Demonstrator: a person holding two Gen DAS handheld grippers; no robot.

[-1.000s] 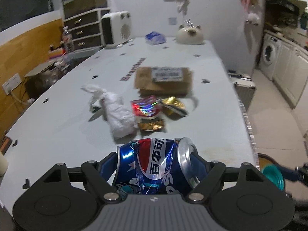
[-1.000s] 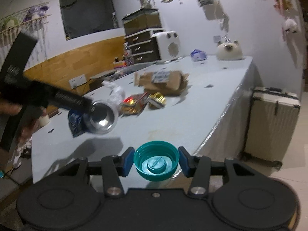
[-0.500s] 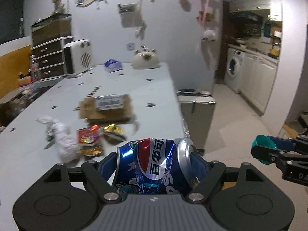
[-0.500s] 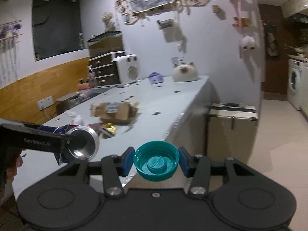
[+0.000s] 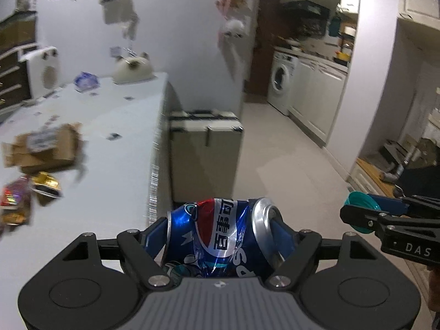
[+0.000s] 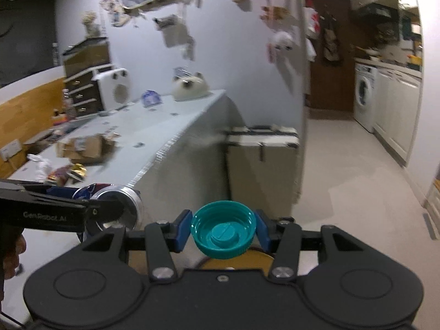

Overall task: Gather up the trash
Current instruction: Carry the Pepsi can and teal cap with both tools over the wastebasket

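A crushed blue Pepsi can [image 5: 220,236] lies crosswise between the blue pads of my left gripper [image 5: 220,231], which is shut on it. In the right wrist view that can [image 6: 121,203] shows its silver end at the left, beside the table's edge. A teal bottle cap [image 6: 223,231], hollow side up, is pinched in my right gripper [image 6: 223,229]. From the left wrist the cap [image 5: 360,209] and right gripper [image 5: 363,216] hang at the far right above the floor. More litter stays on the white table [image 5: 115,170]: a torn cardboard box [image 5: 44,143], a gold wrapper [image 5: 45,185], a red wrapper [image 5: 13,200].
A beige suitcase [image 5: 206,154] stands on the floor against the table's end. A yellow-brown round thing [image 6: 258,258] shows just below the cap. A washing machine [image 5: 280,82] and white cabinets line the right wall, with pale open floor between. A person's hand [image 6: 12,253] grips the left tool.
Both views have swung right, off the tabletop toward the table's edge and the floor. The litter has slid to the left. Can and cap stay gripped as before.
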